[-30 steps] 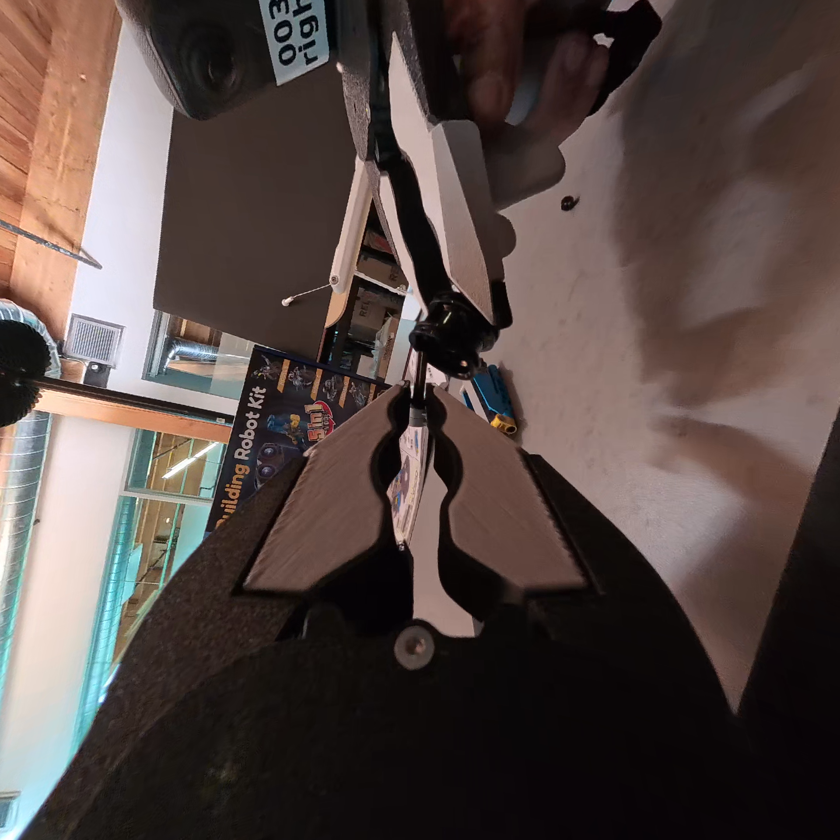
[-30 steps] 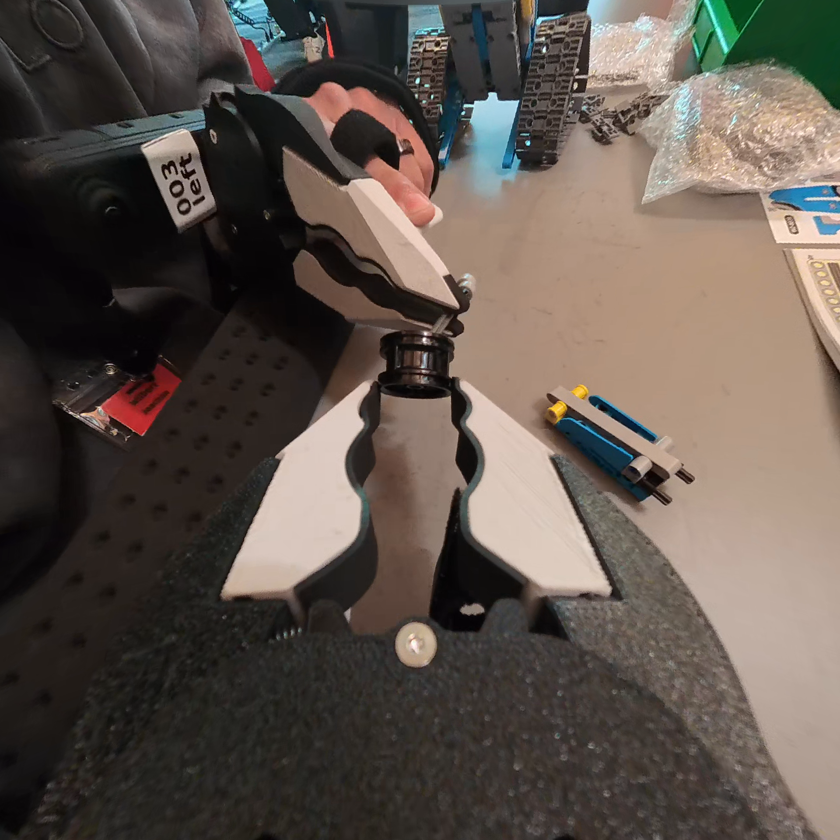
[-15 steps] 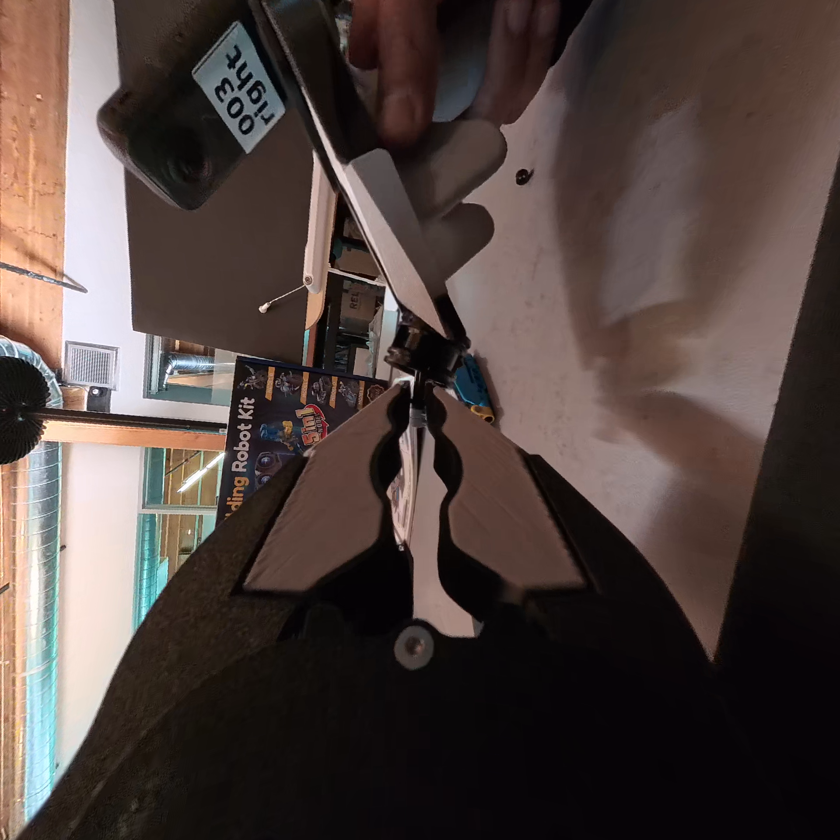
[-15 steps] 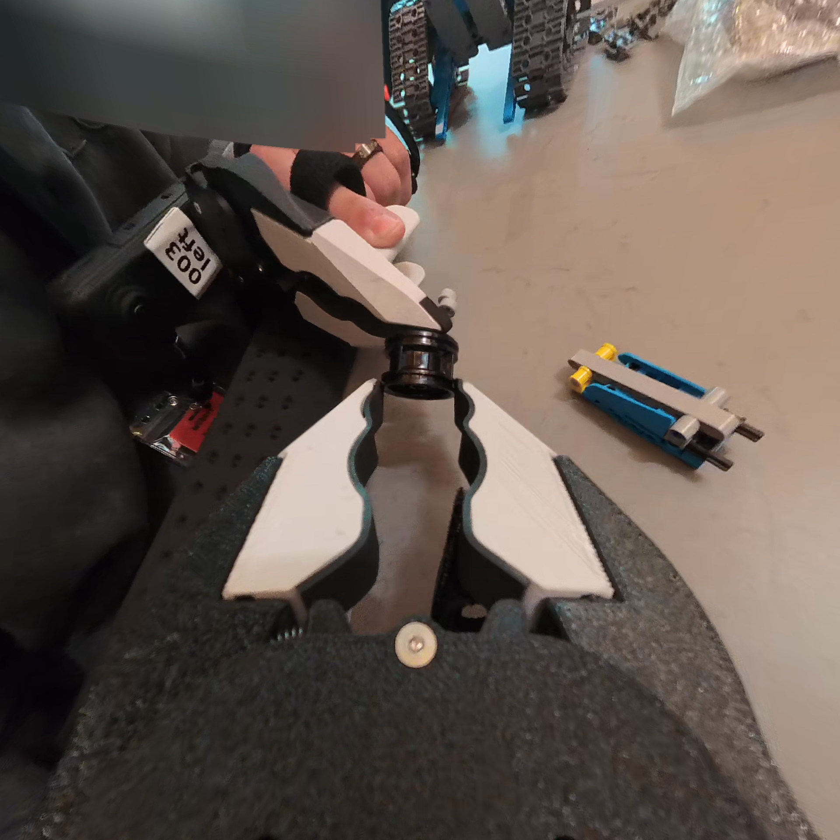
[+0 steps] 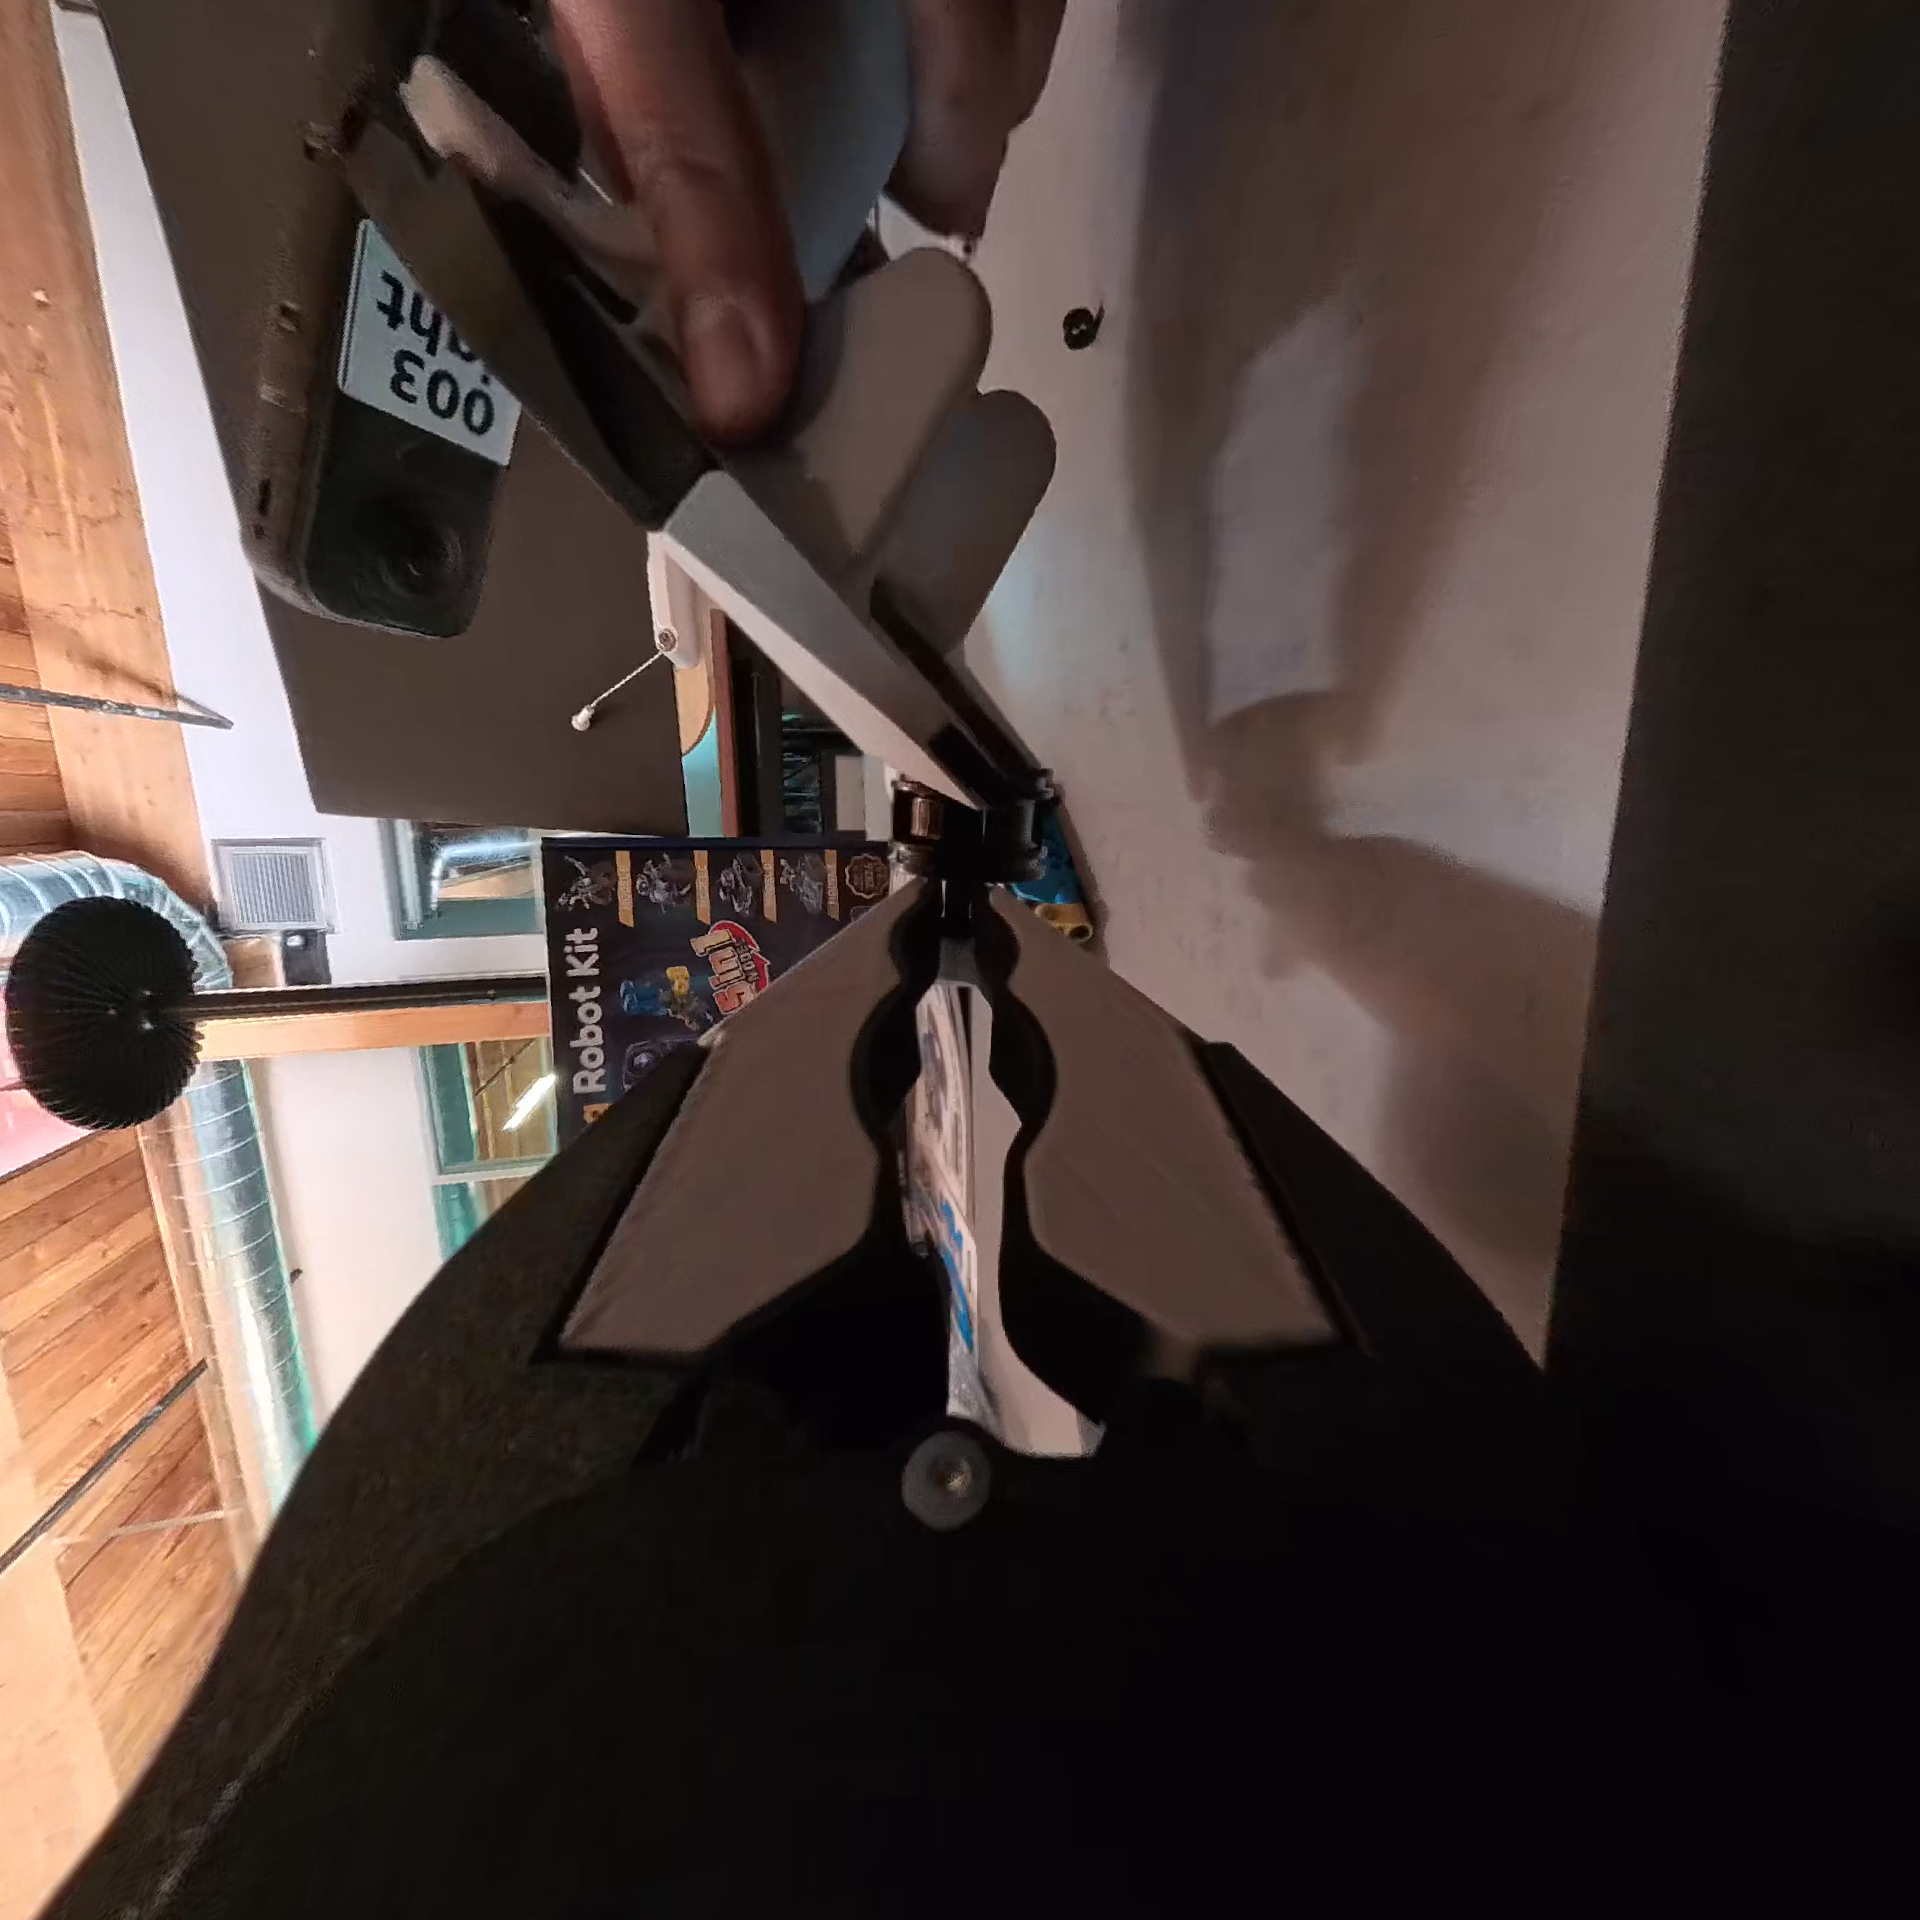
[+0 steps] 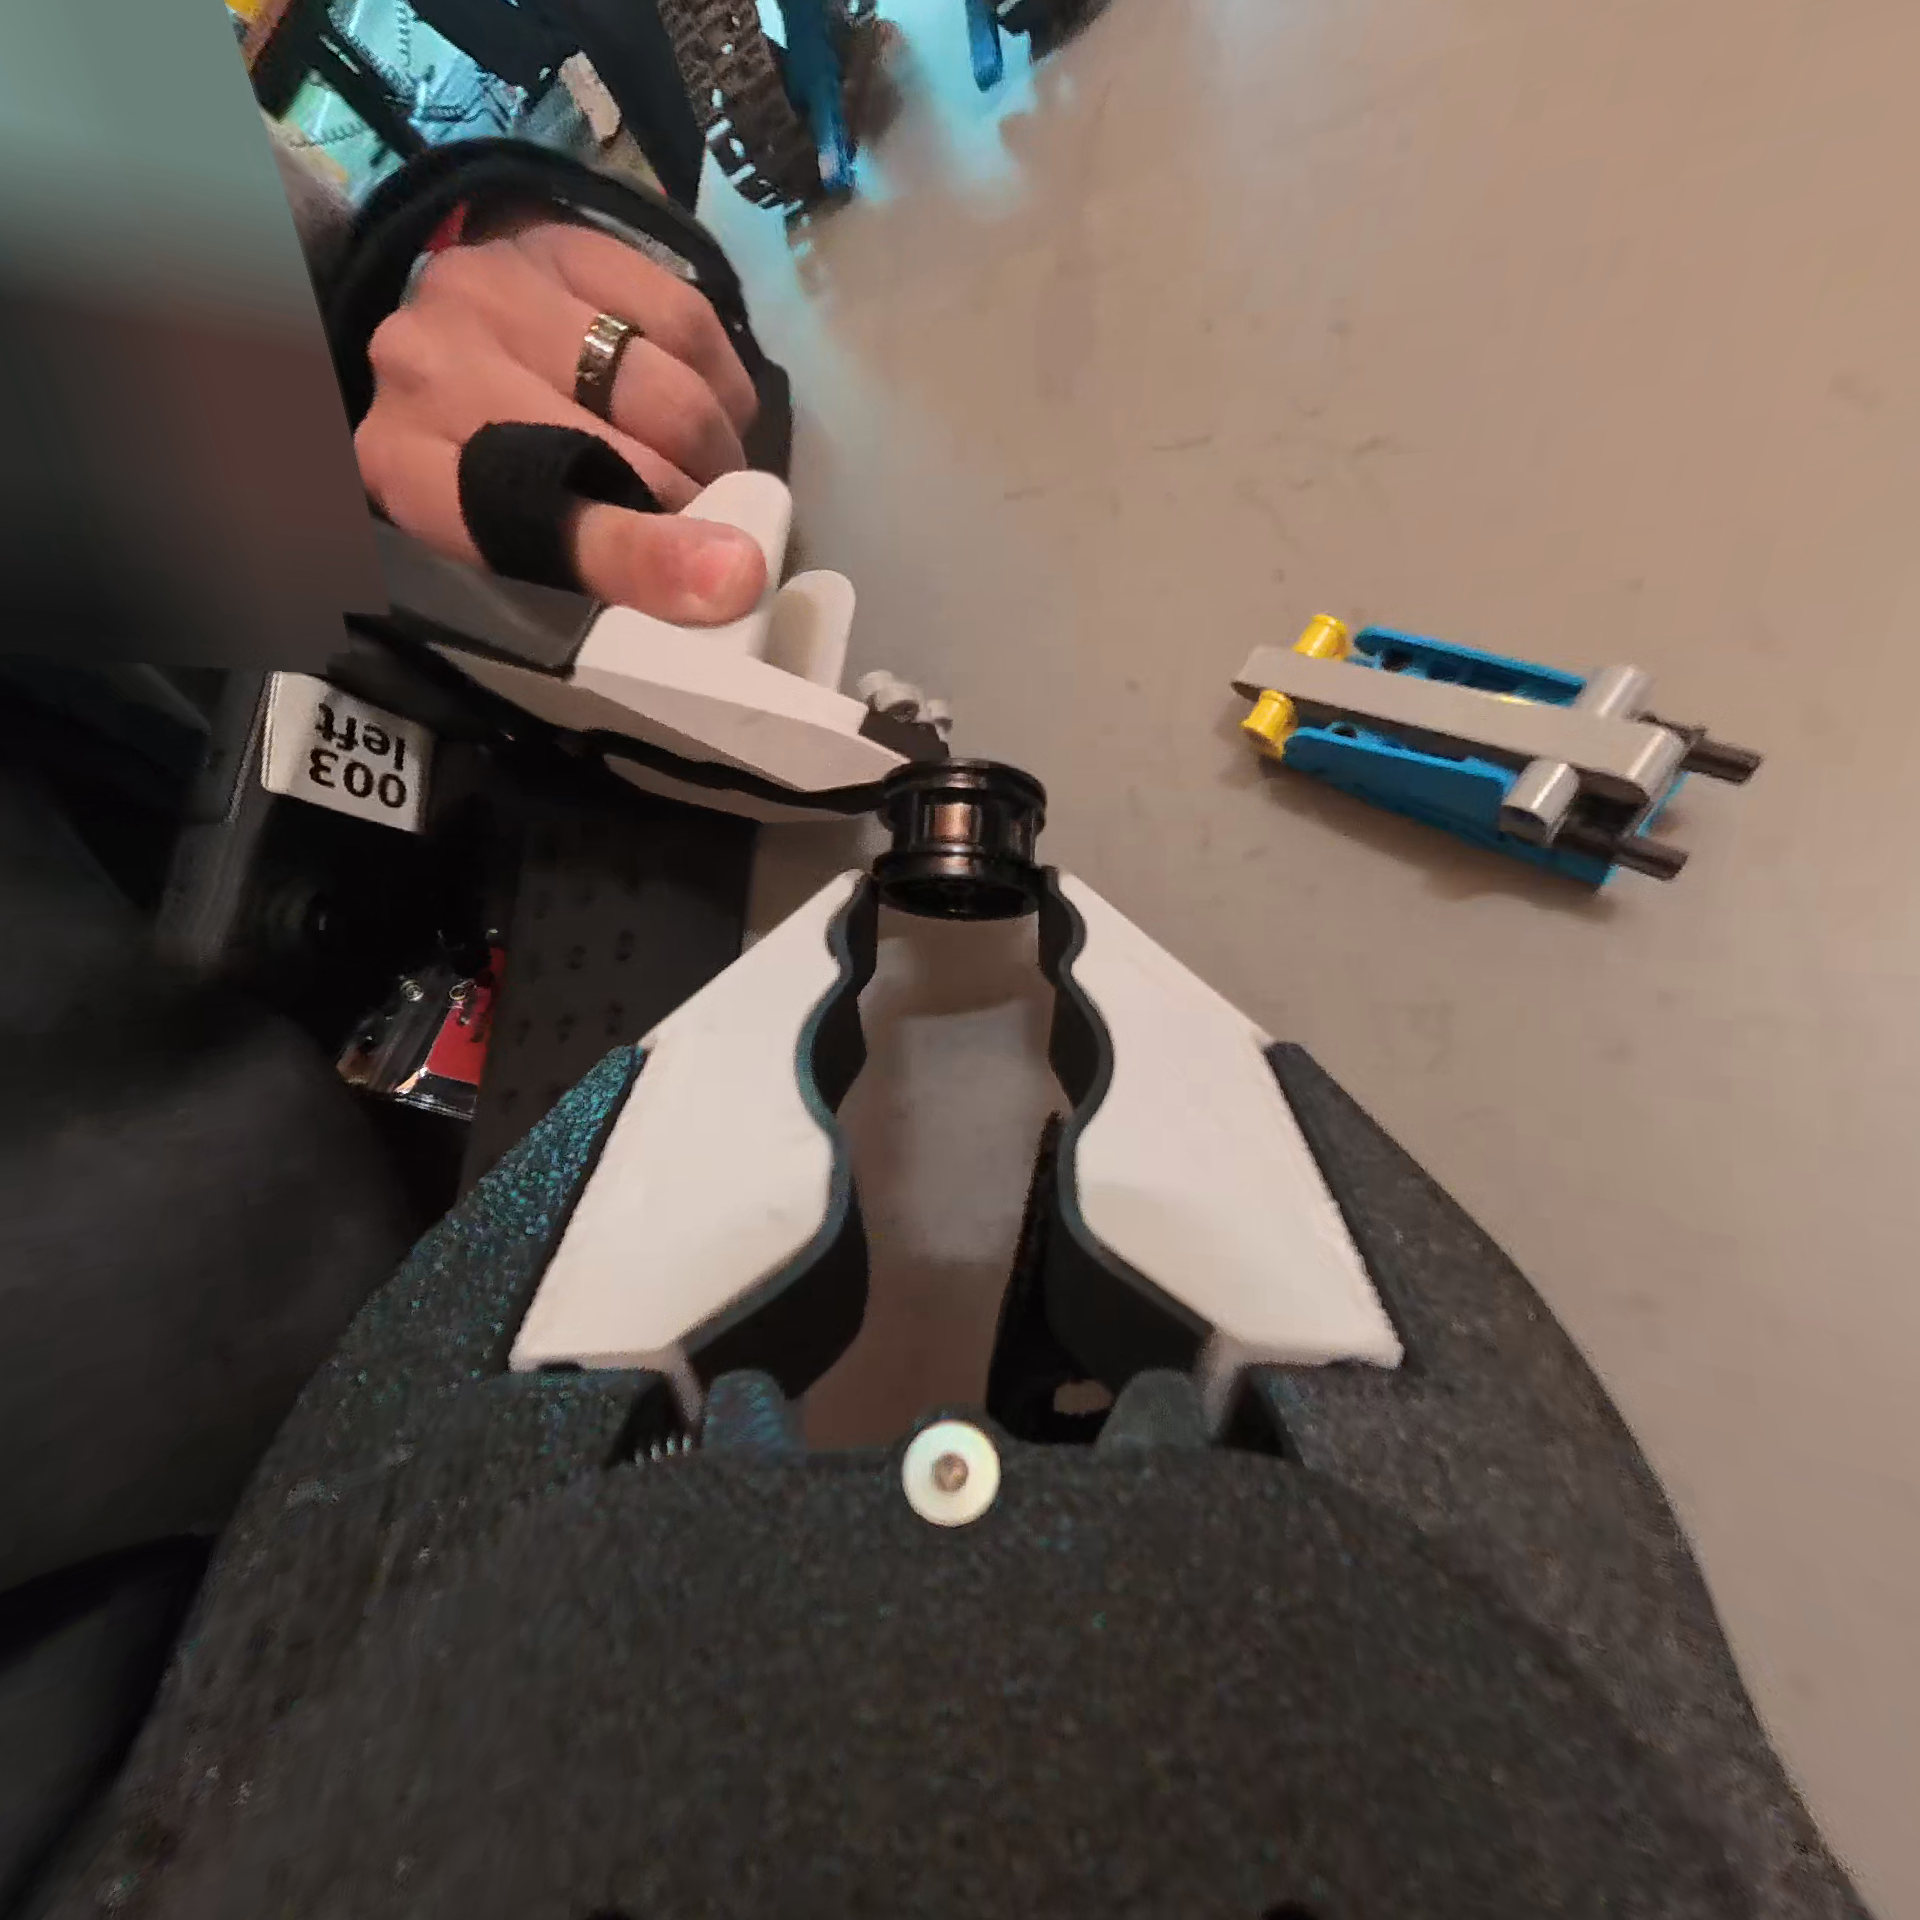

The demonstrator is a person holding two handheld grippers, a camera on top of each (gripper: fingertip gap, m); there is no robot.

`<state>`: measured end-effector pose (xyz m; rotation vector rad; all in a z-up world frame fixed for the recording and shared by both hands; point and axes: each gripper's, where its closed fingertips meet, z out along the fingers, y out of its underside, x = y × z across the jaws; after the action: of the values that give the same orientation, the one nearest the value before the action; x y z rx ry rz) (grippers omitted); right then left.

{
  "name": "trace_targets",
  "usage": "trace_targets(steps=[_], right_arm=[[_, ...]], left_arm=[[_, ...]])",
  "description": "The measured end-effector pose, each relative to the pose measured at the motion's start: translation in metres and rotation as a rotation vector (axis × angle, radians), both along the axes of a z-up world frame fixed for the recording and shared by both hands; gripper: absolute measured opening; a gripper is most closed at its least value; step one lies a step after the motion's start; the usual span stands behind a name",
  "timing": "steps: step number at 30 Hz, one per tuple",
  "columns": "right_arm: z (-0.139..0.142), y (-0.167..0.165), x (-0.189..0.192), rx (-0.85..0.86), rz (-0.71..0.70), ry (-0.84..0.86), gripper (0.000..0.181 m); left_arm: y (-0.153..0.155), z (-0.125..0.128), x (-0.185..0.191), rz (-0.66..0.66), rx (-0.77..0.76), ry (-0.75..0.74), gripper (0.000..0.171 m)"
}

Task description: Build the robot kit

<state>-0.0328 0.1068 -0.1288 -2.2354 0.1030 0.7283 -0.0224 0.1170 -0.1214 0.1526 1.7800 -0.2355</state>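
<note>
My right gripper (image 6: 956, 883) is shut on a small black wheel hub (image 6: 956, 836) and holds it above the grey table (image 6: 1351, 364). My left gripper (image 5: 951, 904) is shut on a thin black axle with a small grey end piece (image 6: 902, 688). In the right wrist view the left gripper (image 6: 883, 769) reaches in from the left, and its tip touches the hub's rim. In the left wrist view the right gripper (image 5: 997, 790) comes down from the upper left with the hub (image 5: 966, 826) right at my left fingertips. Whether the axle sits inside the hub is hidden.
A blue and grey beam assembly with yellow pins (image 6: 1486, 748) lies on the table to the right. A tracked model (image 6: 748, 94) stands at the far edge. A black perforated mat (image 6: 613, 935) lies on the left. A dark kit box (image 5: 675, 956) stands behind. Only a small space, under 4 cm, lies between the two pairs of fingers.
Both grippers have turned while staying tip to tip: the left gripper now lies flatter against the hub's rim, and the right gripper has tilted the hub. Both grips are unchanged.
</note>
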Motion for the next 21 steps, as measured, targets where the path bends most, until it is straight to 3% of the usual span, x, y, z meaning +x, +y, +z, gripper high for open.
trace_targets(steps=[3, 10, 21], right_arm=[[0.0048, 0.0011, -0.0001, 0.016, -0.009, 0.018, 0.031], [-0.0027, -0.0015, -0.0074, 0.028, 0.093, -0.156, 0.031], [0.0022, 0.004, -0.0027, 0.069, 0.063, -0.158, 0.031]], left_arm=[[0.002, -0.0004, 0.0032, 0.02, -0.038, 0.027, 0.003], [-0.0006, -0.0052, 0.0004, -0.016, -0.075, 0.078, 0.002], [0.0038, -0.0036, 0.0025, 0.027, -0.131, 0.108, 0.002]])
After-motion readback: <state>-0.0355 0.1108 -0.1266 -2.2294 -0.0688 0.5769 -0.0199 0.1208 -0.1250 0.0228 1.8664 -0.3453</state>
